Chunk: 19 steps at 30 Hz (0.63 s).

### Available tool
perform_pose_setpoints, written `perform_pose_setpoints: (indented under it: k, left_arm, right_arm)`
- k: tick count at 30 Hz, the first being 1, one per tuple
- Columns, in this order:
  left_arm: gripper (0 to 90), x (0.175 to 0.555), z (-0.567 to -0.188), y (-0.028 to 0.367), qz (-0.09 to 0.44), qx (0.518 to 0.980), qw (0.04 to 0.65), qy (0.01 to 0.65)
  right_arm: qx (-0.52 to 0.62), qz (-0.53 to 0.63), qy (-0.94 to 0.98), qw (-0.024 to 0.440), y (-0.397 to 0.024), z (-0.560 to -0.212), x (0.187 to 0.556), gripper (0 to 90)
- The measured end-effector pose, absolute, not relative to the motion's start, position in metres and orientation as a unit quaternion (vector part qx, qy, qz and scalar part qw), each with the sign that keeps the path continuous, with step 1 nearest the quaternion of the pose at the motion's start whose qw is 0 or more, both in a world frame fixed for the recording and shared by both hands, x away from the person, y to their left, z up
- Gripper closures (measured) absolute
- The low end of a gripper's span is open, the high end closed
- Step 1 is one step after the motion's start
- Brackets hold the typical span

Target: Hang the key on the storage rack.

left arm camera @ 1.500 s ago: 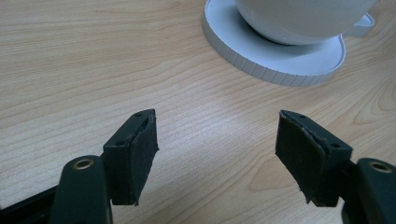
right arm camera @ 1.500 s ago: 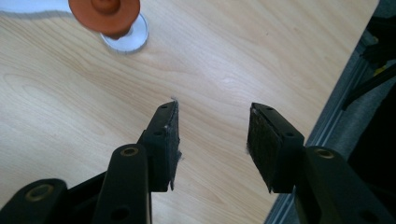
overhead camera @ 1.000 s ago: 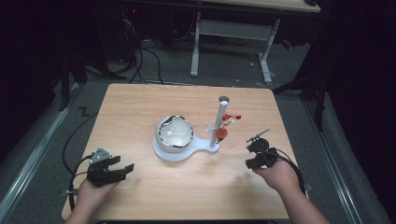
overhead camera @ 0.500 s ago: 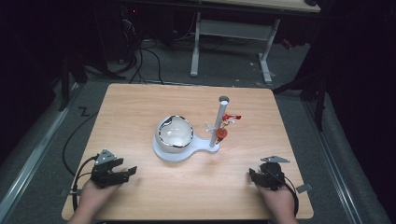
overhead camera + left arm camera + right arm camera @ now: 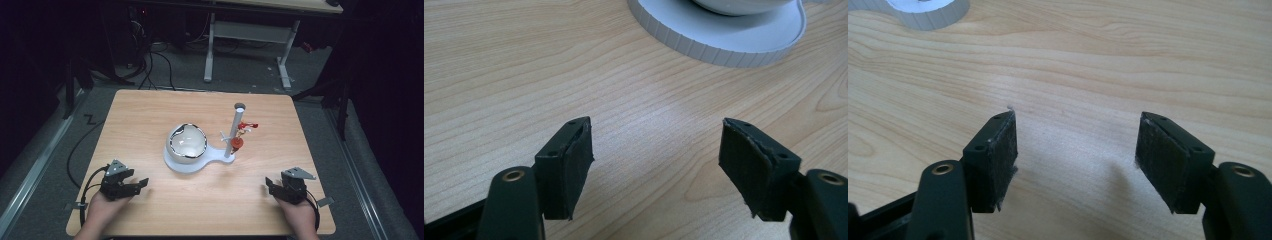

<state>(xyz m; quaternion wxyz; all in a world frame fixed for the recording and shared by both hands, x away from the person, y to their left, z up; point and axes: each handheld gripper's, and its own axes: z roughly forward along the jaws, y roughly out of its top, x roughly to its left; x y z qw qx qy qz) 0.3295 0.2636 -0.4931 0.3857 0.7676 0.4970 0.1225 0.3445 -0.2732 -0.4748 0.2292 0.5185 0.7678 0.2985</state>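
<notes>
Bench point(image 5: 150, 115) of pale wood carries a white stand point(image 5: 192, 162) near its centre, with a glossy white bowl point(image 5: 186, 142) seated on the round base and a white upright post point(image 5: 234, 131) rising from the base's tab at 3 o'clock of the bowl. Small red pieces point(image 5: 241, 134) hang on the post about halfway up. The left gripper point(image 5: 140, 184) rests at 7 o'clock of the bench, held by a hand point(image 5: 102, 212), jaws spread wide with nothing between them; in the left gripper view the bare wood shows between its pads point(image 5: 576, 165) and the ribbed edge of the stand's base lies ahead. The right gripper point(image 5: 270, 186) sits at 5 o'clock, held by the other hand point(image 5: 297, 217), likewise released and empty, well apart from the stand.
</notes>
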Motion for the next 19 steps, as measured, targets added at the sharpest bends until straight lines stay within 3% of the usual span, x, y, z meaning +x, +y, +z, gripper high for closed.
perform_pose_setpoints:
  k: [19]
  left_arm:
    - [30.1, 0.337, -0.492, 0.257, 0.12, 0.769, 0.395, 0.489]
  right_arm:
    - [0.519, 0.293, 0.767, 0.237, -0.275, -0.477, 0.334, 31.3]
